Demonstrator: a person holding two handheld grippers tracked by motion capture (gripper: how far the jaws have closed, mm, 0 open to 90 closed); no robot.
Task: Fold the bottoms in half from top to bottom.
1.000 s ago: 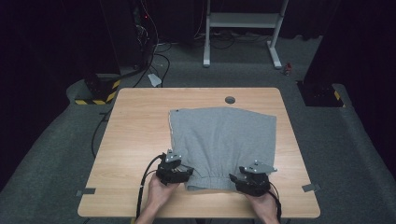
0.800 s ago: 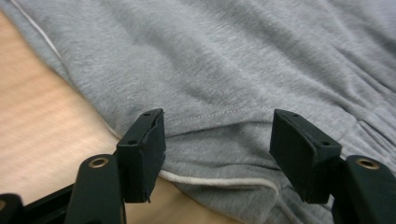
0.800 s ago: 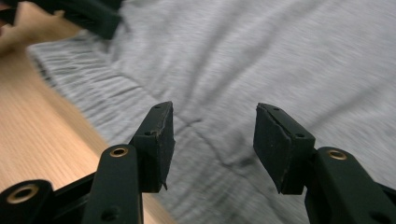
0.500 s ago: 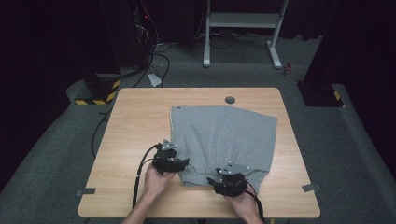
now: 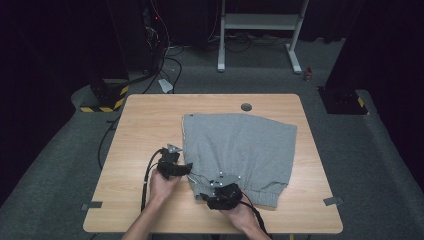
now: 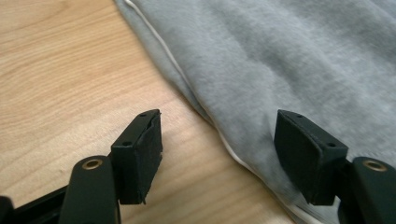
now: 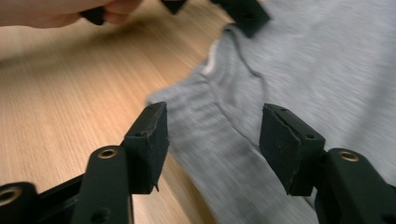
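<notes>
Grey fleece shorts [image 5: 239, 152] lie spread flat on the wooden tabletop [image 5: 145, 125], a little right of its middle, with the ribbed waistband at the edge nearest the person and a thin white cord running along the left side seam. The left hand-held gripper [image 5: 187, 167] sits at that left side seam, low on the garment; in the left gripper view its jaws stand wide apart, one over bare wood and the other over the grey cloth [image 6: 289, 60], with the seam between them and nothing pinched. The right hand-held gripper [image 5: 209, 192] is at the near left corner of the shorts, over the waistband; its jaws have just been opening, and in the right gripper view they stand released, with the ribbed corner [image 7: 210, 135] lying between them untouched by the pads. The two grippers are near each other at that corner, and a black cable trails from each toward the person's edge of the tabletop. Beyond the far hem of the shorts a small round grommet [image 5: 246, 107] is set into the wood. Past the far edge of the tabletop, on the grey carpet, loose cables [image 5: 165, 60] run from dark equipment, and a white metal frame [image 5: 260, 22] stands farther back; a yellow-and-black striped block [image 5: 102, 106] lies off the far left corner.
</notes>
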